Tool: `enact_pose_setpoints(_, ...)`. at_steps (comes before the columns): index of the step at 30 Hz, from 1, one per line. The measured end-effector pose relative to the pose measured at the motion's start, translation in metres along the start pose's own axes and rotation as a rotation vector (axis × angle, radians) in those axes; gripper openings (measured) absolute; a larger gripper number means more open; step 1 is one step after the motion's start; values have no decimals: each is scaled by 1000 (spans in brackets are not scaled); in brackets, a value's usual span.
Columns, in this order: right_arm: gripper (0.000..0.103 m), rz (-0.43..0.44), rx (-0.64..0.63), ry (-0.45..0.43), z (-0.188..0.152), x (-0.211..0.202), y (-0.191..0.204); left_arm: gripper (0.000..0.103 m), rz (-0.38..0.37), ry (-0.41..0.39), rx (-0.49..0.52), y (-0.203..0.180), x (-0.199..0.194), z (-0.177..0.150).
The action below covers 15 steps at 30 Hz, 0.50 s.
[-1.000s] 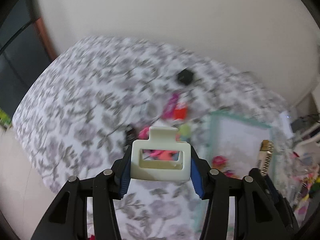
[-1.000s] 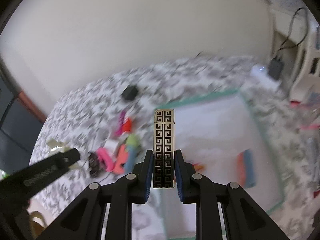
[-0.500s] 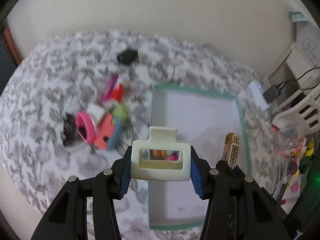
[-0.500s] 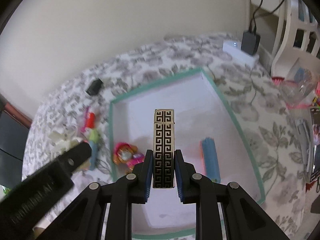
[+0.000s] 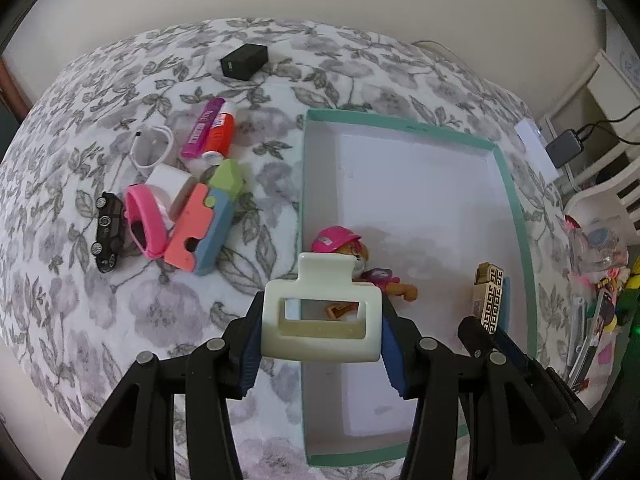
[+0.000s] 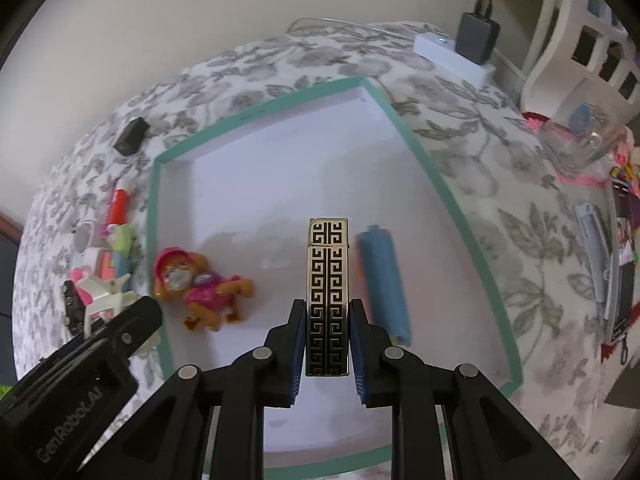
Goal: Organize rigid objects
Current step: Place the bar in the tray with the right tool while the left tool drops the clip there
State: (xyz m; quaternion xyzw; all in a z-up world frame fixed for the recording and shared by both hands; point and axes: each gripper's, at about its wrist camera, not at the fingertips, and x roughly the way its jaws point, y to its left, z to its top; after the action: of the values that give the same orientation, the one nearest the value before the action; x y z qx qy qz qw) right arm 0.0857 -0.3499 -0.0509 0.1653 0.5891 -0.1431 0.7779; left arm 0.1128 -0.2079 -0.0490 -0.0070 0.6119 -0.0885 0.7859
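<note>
My left gripper (image 5: 320,320) is shut on a cream hair claw clip (image 5: 320,312), held above the left edge of the teal-rimmed white tray (image 5: 516,216). My right gripper (image 6: 327,316) is shut on a gold lighter with a black key pattern (image 6: 327,296), held over the tray (image 6: 424,160). It also shows in the left wrist view (image 5: 489,296). In the tray lie a toy dog figure in a pink cap (image 6: 200,284) and a blue cylinder (image 6: 382,280).
Left of the tray on the floral bedspread lies a pile: black toy car (image 5: 107,232), pink band (image 5: 146,220), orange-blue block (image 5: 200,232), orange and purple tubes (image 5: 212,132), black box (image 5: 244,61). Right of the tray are a white charger (image 6: 452,54) and clutter (image 6: 580,140).
Both grippers have swung right from the pile and come in over the tray, each still holding its object. The tray now fills the right wrist view.
</note>
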Motion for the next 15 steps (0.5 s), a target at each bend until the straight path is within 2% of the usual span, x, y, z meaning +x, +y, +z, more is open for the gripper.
enact_pose_setpoints(5,22,-41,36,5,3,1,-13,53,-9,25,13,-4,6,-2)
enact_pose_setpoints(15,22,-47,63,19,5,5,-19,53,-8,63,52,-12,17,-5)
